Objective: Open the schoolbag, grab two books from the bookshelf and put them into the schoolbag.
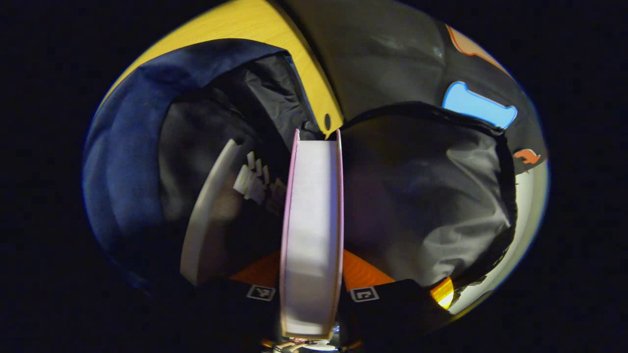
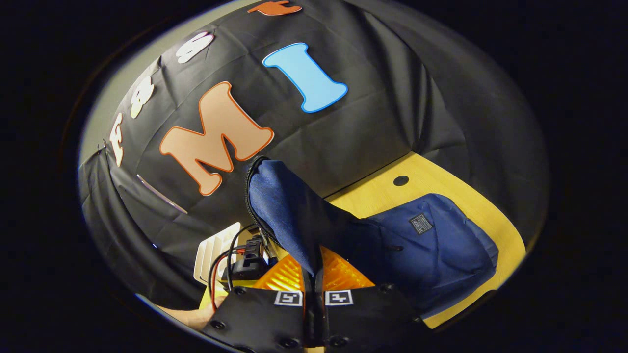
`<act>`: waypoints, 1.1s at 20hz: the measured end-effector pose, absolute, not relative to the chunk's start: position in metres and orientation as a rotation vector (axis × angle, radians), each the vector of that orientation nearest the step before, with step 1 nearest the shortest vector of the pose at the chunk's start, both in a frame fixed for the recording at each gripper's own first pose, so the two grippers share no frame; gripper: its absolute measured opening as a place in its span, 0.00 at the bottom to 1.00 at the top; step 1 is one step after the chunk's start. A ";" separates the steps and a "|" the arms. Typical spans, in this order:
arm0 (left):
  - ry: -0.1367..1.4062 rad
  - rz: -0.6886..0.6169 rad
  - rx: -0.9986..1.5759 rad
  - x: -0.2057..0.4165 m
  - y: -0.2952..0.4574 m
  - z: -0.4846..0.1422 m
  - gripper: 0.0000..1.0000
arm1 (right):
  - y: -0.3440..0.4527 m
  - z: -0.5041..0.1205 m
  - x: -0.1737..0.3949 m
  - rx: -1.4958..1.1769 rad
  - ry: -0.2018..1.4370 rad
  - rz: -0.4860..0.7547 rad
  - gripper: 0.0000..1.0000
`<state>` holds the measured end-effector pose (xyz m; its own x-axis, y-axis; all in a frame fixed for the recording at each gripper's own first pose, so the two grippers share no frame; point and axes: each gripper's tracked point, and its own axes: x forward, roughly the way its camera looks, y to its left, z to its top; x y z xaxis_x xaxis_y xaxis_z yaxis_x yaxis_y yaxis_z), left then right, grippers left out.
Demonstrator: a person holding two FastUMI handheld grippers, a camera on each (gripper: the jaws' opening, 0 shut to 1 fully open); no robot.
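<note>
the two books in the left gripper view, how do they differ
The pink book is clamped between the left tongs, seen edge-on and upright; the other book lies free inside the bag, not held. The pink book has pink covers and stands central; the other book leans tilted to its left, with white print on a dark cover. Both show pale page edges and sit in the open bag's dark lining.

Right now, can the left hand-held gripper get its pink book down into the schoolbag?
Probably yes. The left hand-held gripper holds the pink book over the schoolbag mouth; the right hand-held gripper pinches the flap up. A white book already inside leaves room.
</note>
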<state>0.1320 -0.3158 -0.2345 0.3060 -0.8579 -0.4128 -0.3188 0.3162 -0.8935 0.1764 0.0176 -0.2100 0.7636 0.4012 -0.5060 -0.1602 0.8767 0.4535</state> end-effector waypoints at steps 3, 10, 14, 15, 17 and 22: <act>1.238 -0.454 -1.050 0.143 -0.294 -0.247 0.78 | 0.019 -0.211 0.177 0.412 0.636 0.308 0.03; 1.116 -0.399 -0.549 0.158 -0.235 -0.241 0.89 | 0.019 -0.213 0.174 0.408 0.634 0.307 0.03; 0.835 -0.360 -0.362 0.191 -0.182 -0.193 0.94 | 0.019 -0.213 0.174 0.409 0.635 0.305 0.02; 0.773 -0.341 -0.300 0.199 -0.166 -0.182 0.94 | 0.019 -0.213 0.175 0.410 0.633 0.304 0.02; 0.663 -0.296 -0.188 0.207 -0.138 -0.156 0.93 | 0.019 -0.213 0.174 0.412 0.633 0.301 0.03; 0.389 -0.166 0.016 0.216 -0.059 -0.081 0.94 | 0.020 -0.215 0.173 0.409 0.634 0.303 0.03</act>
